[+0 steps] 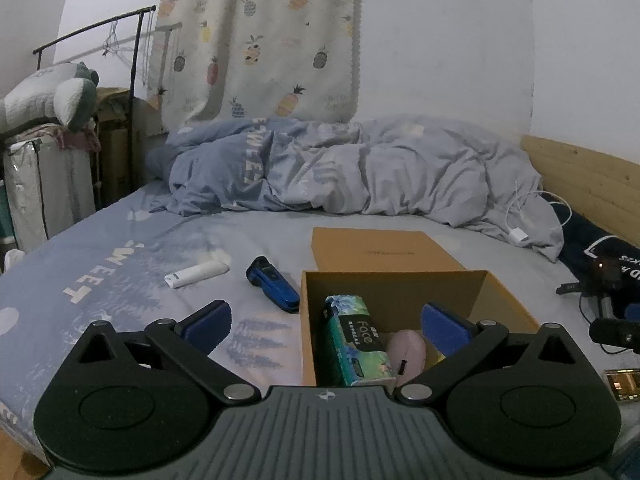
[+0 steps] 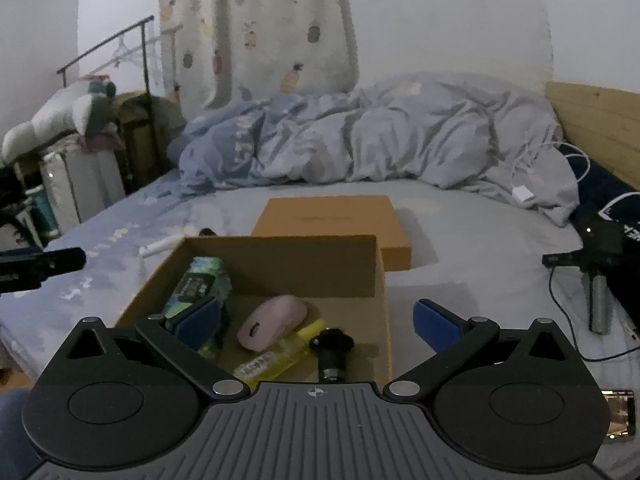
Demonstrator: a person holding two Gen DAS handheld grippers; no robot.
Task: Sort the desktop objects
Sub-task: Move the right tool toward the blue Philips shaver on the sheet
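A: Four items already in the cardboard box: green tissue pack, pink mouse, yellow tube, black knob-ended piece. All sit between and just ahead of the right gripper jaws, which are spread wide with nothing in them.

B: And what's outside?

A: Two loose on the bedsheet: blue device and white stick-shaped thing. Both lie ahead of the left gripper, beyond its left fingertip and left of the box. Left jaws also spread, holding nothing; right finger hangs over the box, left finger over the sheet.

B: Progress?

A: My estimate is past halfway. Those two to fetch, then probably the lid, lying flat just behind the box.

B: Anything unclear?

A: Plenty. Right view is blurred; the white stick shows only partly past the box's far corner, the blue device barely. Can't identify the black piece. The gripper body cuts off the box's near wall in both views. Dark gear and cables at far right, purpose unknown.
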